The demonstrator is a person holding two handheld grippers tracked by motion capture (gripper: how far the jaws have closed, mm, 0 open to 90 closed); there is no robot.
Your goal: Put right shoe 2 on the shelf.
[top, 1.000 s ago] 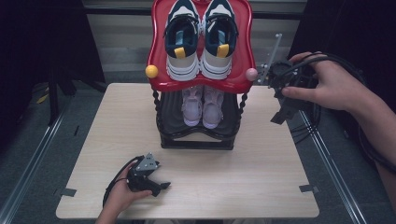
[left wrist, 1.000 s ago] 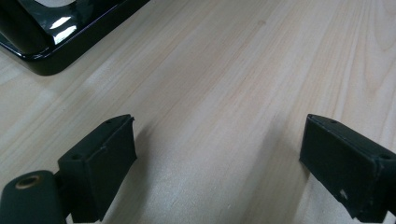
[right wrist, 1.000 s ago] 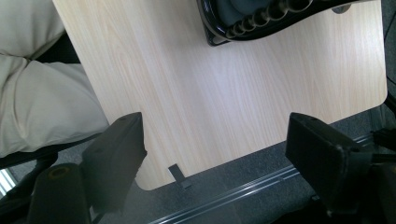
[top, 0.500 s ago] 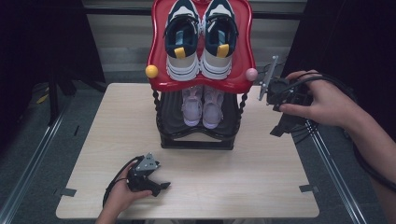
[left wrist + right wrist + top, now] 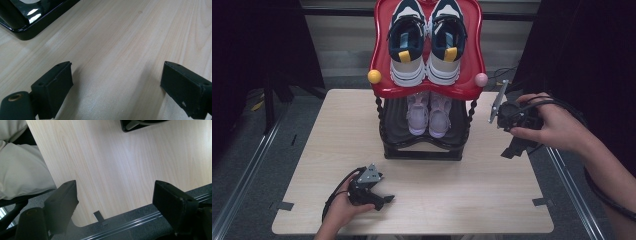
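The right tool [image 5: 512,150] is coming down at the right of the rack [image 5: 424,142] compared with a second ago, jaws wide and empty, probably approaching the pink shoes [image 5: 428,112] on the lower shelf. The left tool [image 5: 384,199] is resting on the near counter [image 5: 472,185], open and empty.

four shoes [image 5: 407,47], one rack [image 5: 427,85]
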